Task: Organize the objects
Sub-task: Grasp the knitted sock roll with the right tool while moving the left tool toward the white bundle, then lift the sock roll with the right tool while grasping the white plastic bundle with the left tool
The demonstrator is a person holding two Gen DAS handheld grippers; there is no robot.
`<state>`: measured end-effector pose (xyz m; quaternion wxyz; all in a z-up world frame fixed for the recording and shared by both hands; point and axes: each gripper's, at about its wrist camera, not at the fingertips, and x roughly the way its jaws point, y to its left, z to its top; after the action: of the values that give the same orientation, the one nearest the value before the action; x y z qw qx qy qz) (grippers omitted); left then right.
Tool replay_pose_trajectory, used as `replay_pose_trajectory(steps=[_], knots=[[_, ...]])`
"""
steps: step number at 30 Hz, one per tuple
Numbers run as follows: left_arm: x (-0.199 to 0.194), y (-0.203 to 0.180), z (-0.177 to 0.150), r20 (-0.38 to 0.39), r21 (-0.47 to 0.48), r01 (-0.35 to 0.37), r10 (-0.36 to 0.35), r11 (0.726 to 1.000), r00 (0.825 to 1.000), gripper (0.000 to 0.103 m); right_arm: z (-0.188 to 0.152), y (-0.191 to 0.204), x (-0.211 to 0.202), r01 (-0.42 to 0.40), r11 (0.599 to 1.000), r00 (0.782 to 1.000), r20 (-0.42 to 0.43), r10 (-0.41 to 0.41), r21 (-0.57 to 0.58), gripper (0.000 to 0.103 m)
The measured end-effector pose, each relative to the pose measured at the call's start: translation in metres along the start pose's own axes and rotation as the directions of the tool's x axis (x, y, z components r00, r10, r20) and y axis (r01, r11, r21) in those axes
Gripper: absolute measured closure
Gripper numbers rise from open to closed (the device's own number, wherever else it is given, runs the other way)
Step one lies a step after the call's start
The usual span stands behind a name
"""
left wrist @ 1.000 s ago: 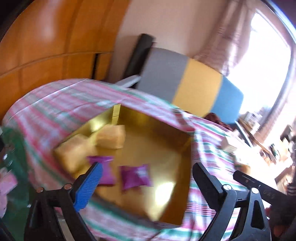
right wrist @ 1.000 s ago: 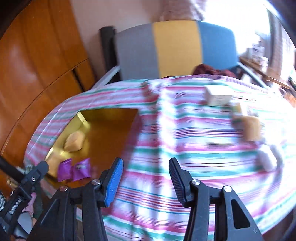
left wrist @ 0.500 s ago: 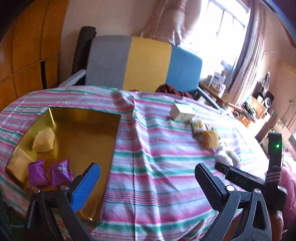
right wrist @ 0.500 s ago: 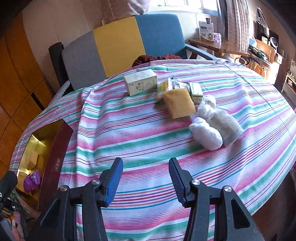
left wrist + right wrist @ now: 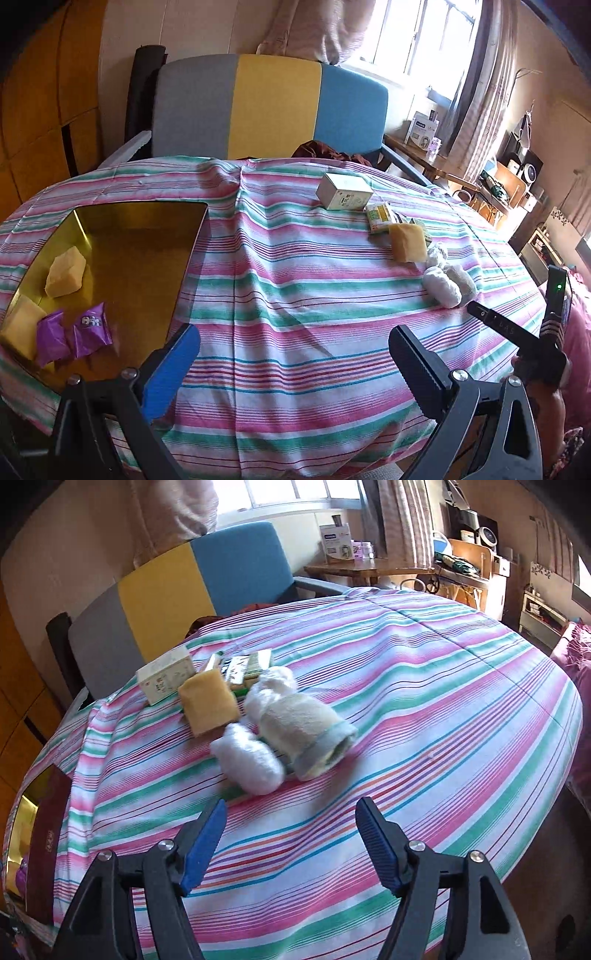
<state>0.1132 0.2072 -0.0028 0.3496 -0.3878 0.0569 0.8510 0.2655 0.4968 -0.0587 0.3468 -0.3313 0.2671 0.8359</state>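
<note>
Gold box [image 5: 122, 236] holds sponges [image 5: 65, 272], purple packets [image 5: 90, 328] — both tongs wide, empty.

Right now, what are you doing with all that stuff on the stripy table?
Someone is tidying things into the gold box using two hand-held grippers. Two yellow sponges and two purple packets already lie in it. Both the left gripper and the right gripper are open and empty. The right one faces the pile not yet packed: another sponge, fluffy white socks, a white carton and small green packs.
</note>
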Motion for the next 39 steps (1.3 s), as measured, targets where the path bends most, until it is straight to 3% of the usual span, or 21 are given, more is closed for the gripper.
replay_pose_trajectory(steps=[7,13,15,19,23,26,30,34,39], knots=[[0.018,-0.035,0.0,-0.051,0.068,0.03,-0.027,0.997,0.998,0.0,0.041,-0.016,0.024,-0.003,0.999,1.0,0.017,0.003,-0.034,0.025],[0.03,-0.056,-0.003,-0.085,0.115,0.038,-0.028,0.993,0.996,0.0,0.057,0.0,0.071,-0.008,0.988,0.998,-0.059,-0.001,-0.157,0.025],[0.035,-0.061,-0.002,-0.094,0.122,0.034,-0.023,0.992,0.995,0.0,0.055,0.001,0.078,-0.054,0.984,0.997,-0.068,0.043,-0.172,0.025],[0.047,-0.073,0.003,-0.113,0.134,0.037,-0.022,0.99,0.993,0.0,0.049,0.002,0.08,-0.132,0.975,0.991,-0.059,0.123,-0.177,0.048],[0.06,-0.092,0.008,-0.136,0.149,0.061,-0.04,0.987,0.99,0.0,0.051,-0.005,0.07,-0.121,0.978,0.992,0.004,0.124,-0.171,0.05],[0.073,-0.108,0.013,-0.148,0.155,0.077,-0.054,0.985,0.987,0.0,0.06,-0.026,0.066,-0.074,0.993,0.995,0.067,0.08,-0.087,0.05],[0.096,-0.128,0.022,-0.166,0.117,0.092,-0.072,0.989,0.984,0.0,0.065,-0.049,0.065,0.038,0.999,0.99,0.138,-0.036,-0.011,0.05],[0.12,-0.151,0.029,-0.172,0.096,0.107,-0.09,0.99,0.981,0.0,0.062,-0.062,0.066,0.063,0.996,0.985,0.157,-0.072,0.063,0.05],[0.152,-0.184,0.038,-0.179,0.139,0.124,-0.098,0.982,0.979,0.0,0.058,-0.055,0.066,0.087,0.995,0.978,0.188,-0.095,0.048,0.05]])
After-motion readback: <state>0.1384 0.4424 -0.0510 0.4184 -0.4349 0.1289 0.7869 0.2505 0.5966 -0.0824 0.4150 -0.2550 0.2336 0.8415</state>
